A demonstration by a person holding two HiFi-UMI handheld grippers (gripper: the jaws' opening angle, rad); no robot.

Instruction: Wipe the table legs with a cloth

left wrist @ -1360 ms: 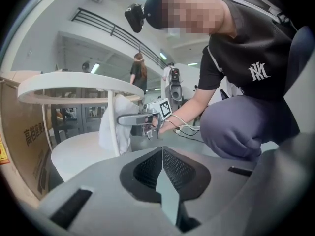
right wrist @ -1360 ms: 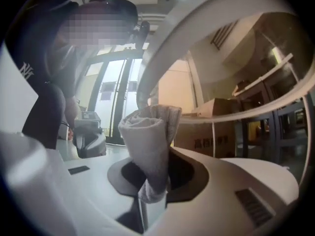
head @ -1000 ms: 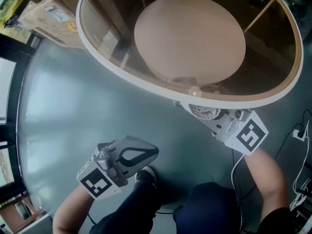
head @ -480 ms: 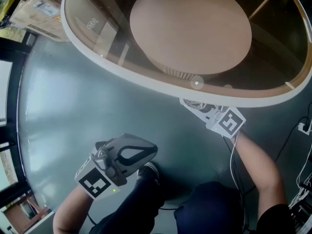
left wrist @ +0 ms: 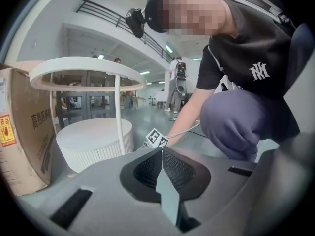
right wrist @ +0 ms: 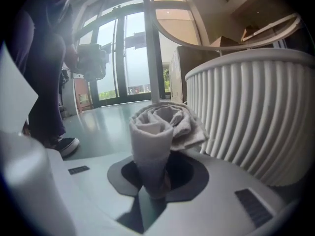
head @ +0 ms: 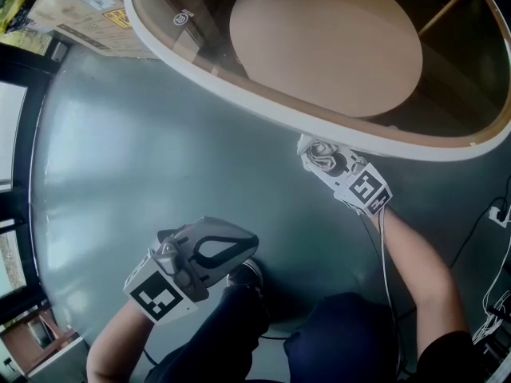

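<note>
Right tongs (right wrist: 152,181), clamped on the rolled cloth (right wrist: 160,127), have shifted forward-left over the last second, putting the cloth at the thin white table leg (right wrist: 151,48) beside the ribbed drum (right wrist: 251,112), so wiping is probably mid-stroke; left tongs (left wrist: 161,168) closed, empty, idle.

A table (head: 263,104) fills the upper frame, a box (head: 84,6) at upper left; the cloth (head: 322,156) sits just below the table's rim, centre right.
</note>
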